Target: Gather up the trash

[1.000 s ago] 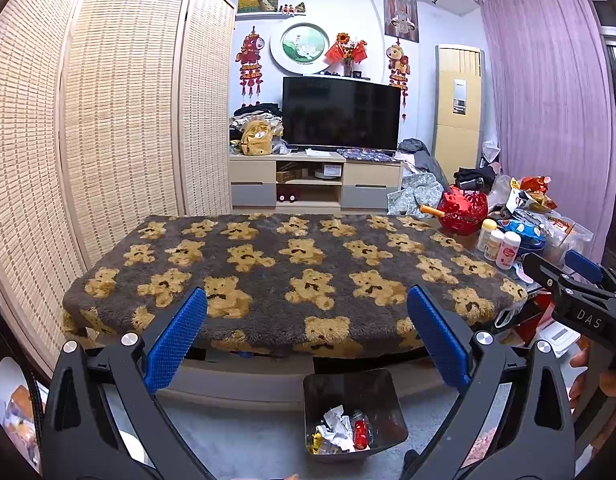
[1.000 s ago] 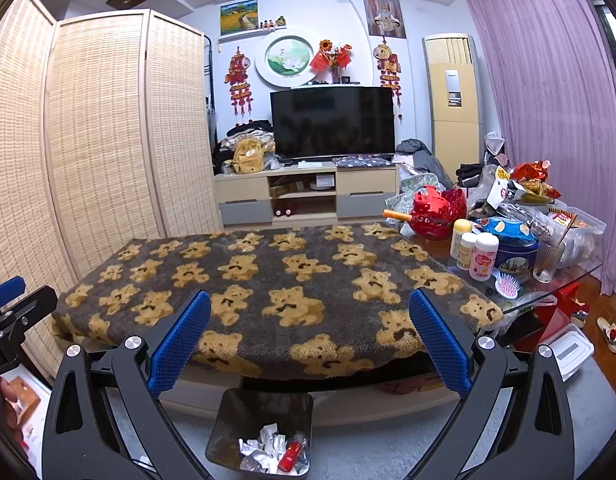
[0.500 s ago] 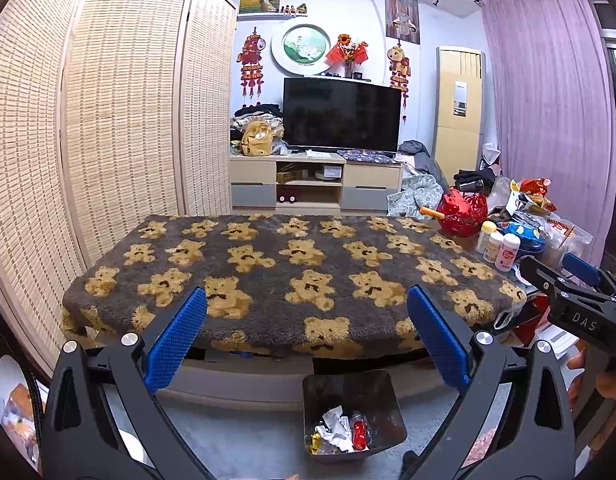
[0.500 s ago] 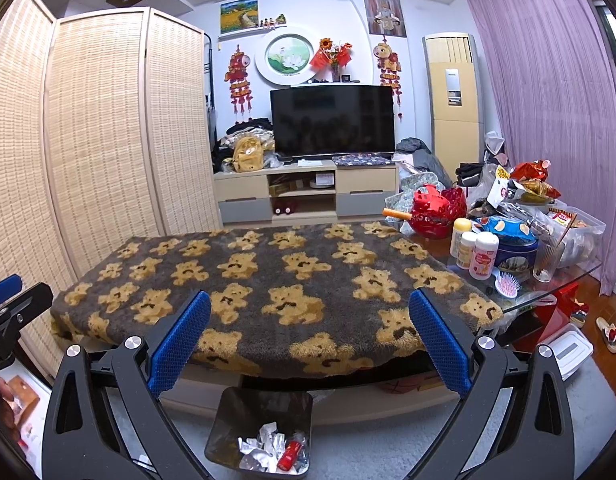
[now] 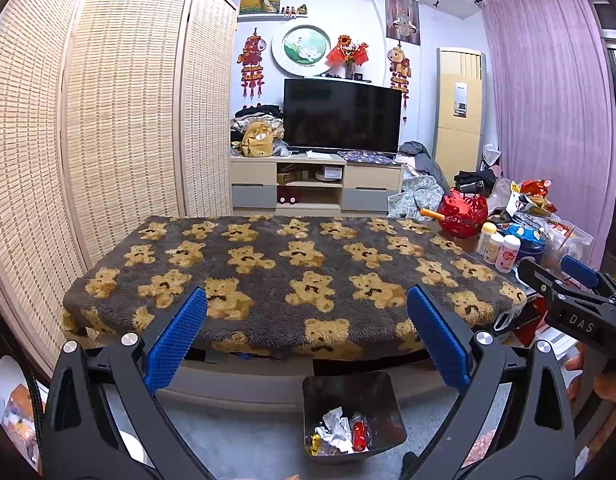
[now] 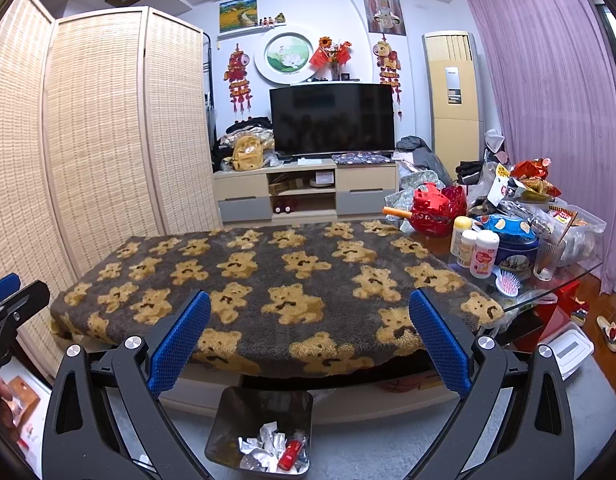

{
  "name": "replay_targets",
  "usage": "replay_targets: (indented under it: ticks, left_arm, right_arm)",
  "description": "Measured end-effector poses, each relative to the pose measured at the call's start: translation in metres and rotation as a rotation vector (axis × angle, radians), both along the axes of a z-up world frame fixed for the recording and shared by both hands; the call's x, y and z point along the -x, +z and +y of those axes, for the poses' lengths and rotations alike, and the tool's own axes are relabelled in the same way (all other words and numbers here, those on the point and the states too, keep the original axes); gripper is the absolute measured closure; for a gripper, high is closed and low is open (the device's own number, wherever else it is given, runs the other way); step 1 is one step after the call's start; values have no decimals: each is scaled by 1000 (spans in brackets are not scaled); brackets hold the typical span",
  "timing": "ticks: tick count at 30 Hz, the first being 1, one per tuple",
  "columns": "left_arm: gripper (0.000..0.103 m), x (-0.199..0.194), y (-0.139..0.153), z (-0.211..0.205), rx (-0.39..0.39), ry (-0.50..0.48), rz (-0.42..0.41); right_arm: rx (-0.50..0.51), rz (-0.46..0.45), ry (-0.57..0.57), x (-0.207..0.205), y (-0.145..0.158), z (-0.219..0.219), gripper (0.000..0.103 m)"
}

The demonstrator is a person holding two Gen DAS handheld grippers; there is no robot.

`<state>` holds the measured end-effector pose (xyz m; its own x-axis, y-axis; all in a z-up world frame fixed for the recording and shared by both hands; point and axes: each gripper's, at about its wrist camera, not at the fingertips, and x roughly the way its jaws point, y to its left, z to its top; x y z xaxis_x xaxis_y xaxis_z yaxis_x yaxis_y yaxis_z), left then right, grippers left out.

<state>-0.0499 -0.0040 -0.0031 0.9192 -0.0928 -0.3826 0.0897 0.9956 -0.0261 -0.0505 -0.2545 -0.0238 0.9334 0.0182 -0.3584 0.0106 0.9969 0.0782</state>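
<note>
On the floor just in front of the worktop (image 5: 268, 264) stands a dark square trash bin (image 5: 350, 396), and we see crumpled wrappers (image 5: 332, 426) and a small red can (image 5: 359, 431) lying in its bottom. From the left wrist view our left hand-held gripper (image 5: 306, 334) hangs above the near edge, its blue-padded fingers (image 5: 176, 340) spread wide apart with nothing between them; the bin sits below and slightly right of the gap. Our right hand-held gripper (image 6: 310, 336) is likewise spread wide and empty, with the bin (image 6: 264, 412) below and a little left of its gap. Each tool shows at the margin of the other's view, the right one at the right edge of the left view, where part of a hand (image 5: 610, 384) grips it. A grey plush cover with tan teddy bears (image 6: 268, 276) drapes the worktop, and its surface lies bare. At the right end, on uncovered glass, we see bottles (image 6: 474, 252), a blue tin (image 6: 516, 250), a red basket (image 6: 438, 206) and snack bags (image 6: 532, 178). Behind stand a television (image 6: 332, 118), a woven folding screen (image 6: 108, 120) and a purple curtain (image 6: 548, 80).
</note>
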Motion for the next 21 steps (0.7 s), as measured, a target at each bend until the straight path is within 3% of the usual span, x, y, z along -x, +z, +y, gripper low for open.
replay_targets:
  ticks: [14, 21]
  left_arm:
    - [8, 2, 2, -6, -20, 3, -15]
    - [8, 3, -2, -6, 6, -11, -22]
  right_arm:
    - [1, 2, -3, 0, -2, 1, 3]
    - [1, 12, 4, -1, -3, 4, 3]
